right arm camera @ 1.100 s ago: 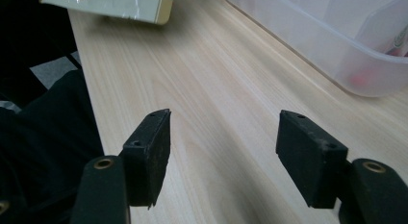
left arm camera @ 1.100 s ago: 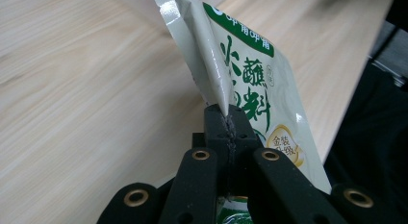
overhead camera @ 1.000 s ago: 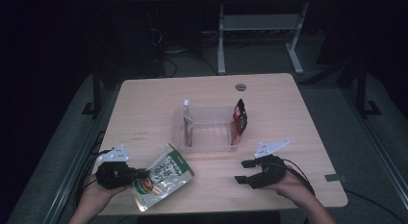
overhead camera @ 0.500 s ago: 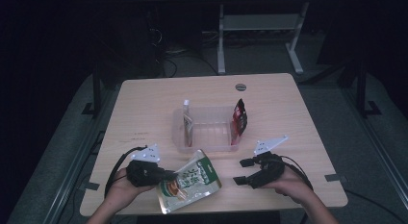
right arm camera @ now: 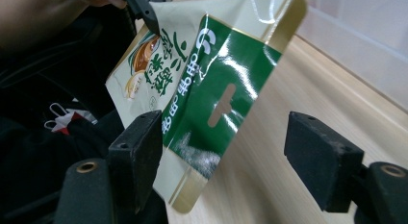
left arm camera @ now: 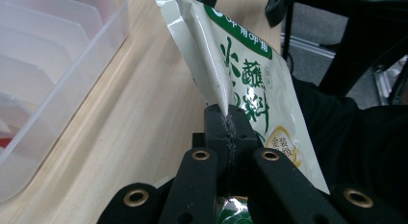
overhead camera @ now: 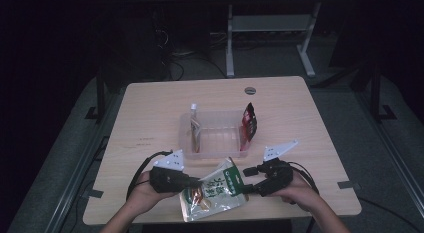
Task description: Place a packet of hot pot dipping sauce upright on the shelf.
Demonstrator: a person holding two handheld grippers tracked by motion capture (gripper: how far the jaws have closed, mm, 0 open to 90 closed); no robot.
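A green and cream snack pouch [overhead camera: 216, 189] hangs just over the table's front edge. My left gripper [overhead camera: 196, 184] is shut on the pouch's side seam [left arm camera: 219, 96], its jaws meeting at the pinched edge of the pouch [left arm camera: 250, 70]. My right gripper [overhead camera: 246, 180] faces it from the right, open. The pouch's green top end with the hang slot [right arm camera: 219, 75] lies between the right gripper [right arm camera: 226, 156] jaws, close to one pad [right arm camera: 137, 154] and well apart from the other. Those jaws have just been closing a little around it.
A clear divided plastic bin [overhead camera: 210, 153] stands mid-table just behind the grippers, also close by in the left gripper view [left arm camera: 57, 65]. A red packet [overhead camera: 248, 120] stands at its right end and a slim packet [overhead camera: 194, 125] at its left. The wooden table [overhead camera: 150, 113] spreads to both sides.
My left gripper has carried the pouch to the right, up to the right gripper, so that the pouch's top end now sits between the right jaws. The right hand has stayed put.
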